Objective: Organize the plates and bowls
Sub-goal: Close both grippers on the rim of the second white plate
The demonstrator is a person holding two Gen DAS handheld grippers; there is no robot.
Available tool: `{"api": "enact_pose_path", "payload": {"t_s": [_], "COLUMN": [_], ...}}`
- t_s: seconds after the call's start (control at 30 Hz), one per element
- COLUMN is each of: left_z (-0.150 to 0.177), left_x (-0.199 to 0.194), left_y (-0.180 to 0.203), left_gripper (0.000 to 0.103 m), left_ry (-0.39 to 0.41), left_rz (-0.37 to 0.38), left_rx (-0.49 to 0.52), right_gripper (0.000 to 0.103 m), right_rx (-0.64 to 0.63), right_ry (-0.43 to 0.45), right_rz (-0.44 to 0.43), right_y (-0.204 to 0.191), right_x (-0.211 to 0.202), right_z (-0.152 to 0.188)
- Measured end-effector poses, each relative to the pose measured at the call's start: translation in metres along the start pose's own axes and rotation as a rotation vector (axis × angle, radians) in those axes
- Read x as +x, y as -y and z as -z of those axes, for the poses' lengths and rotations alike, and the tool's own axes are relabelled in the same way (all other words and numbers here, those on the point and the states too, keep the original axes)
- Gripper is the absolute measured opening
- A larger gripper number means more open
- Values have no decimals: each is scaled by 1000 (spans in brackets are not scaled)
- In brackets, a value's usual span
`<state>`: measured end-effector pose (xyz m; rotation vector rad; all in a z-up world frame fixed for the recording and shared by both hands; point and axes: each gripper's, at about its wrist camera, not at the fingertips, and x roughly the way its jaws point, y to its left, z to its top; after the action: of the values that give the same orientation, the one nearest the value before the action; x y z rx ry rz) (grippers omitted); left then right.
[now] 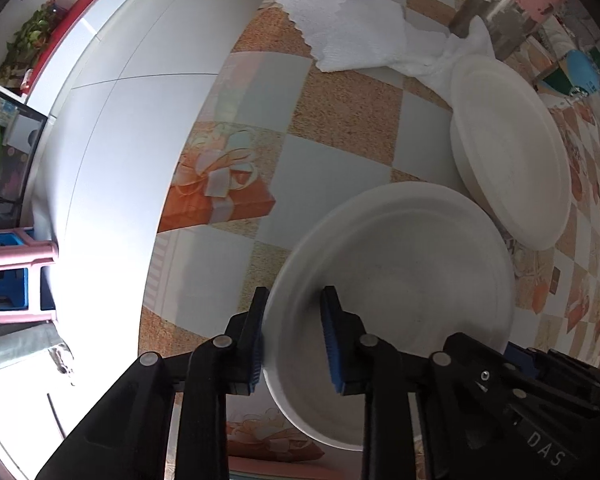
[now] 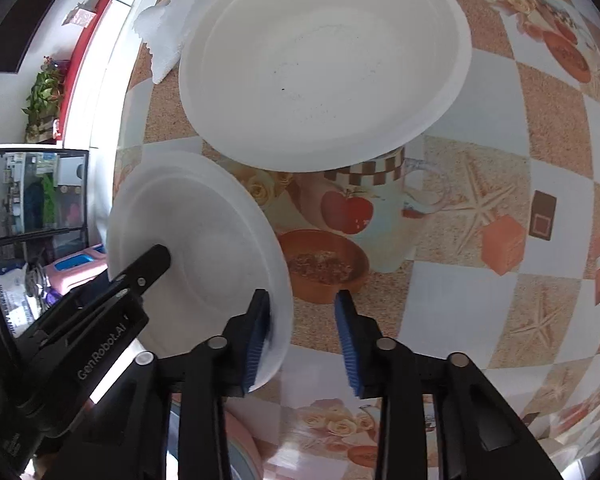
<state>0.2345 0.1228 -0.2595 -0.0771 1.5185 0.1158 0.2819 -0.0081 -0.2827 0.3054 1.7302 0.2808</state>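
Observation:
A white plate (image 1: 404, 280) lies near the table's left edge; it also shows in the right wrist view (image 2: 208, 232). My left gripper (image 1: 294, 344) straddles its near-left rim, one finger outside and one inside, with a gap showing between pad and rim. A second, larger white plate (image 1: 508, 148) lies beyond it, also in the right wrist view (image 2: 324, 64). My right gripper (image 2: 302, 340) is open at the first plate's right rim, its left pad (image 2: 258, 340) over the edge, its right pad over bare tablecloth.
The table wears a checked cloth with printed gifts, cups and starfish (image 2: 480, 200). A white paper towel (image 1: 352, 28) lies at the far side. A metal cylinder (image 1: 496, 20) and a blue-topped cup (image 1: 580, 72) stand far right. A pink stool (image 1: 16, 276) stands on the floor, left.

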Motion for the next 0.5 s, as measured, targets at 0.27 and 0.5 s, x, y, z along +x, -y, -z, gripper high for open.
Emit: {"api": "enact_pose_path", "payload": {"t_s": [0.27,0.5], "left_z": [28,81], "left_x": [1,0], "left_y": [47,102], "left_gripper": [28,28], "left_ry": [-29,-59], "left_rz": [0,11], "left_rx": [112,221], "right_gripper": [14,15], "right_rx": [-8,19], "right_ry": [-22,-44], "right_rz": [4,44], "right_y": [23,72], "right_x": [-8,-23], "right_z": [14,53]}}
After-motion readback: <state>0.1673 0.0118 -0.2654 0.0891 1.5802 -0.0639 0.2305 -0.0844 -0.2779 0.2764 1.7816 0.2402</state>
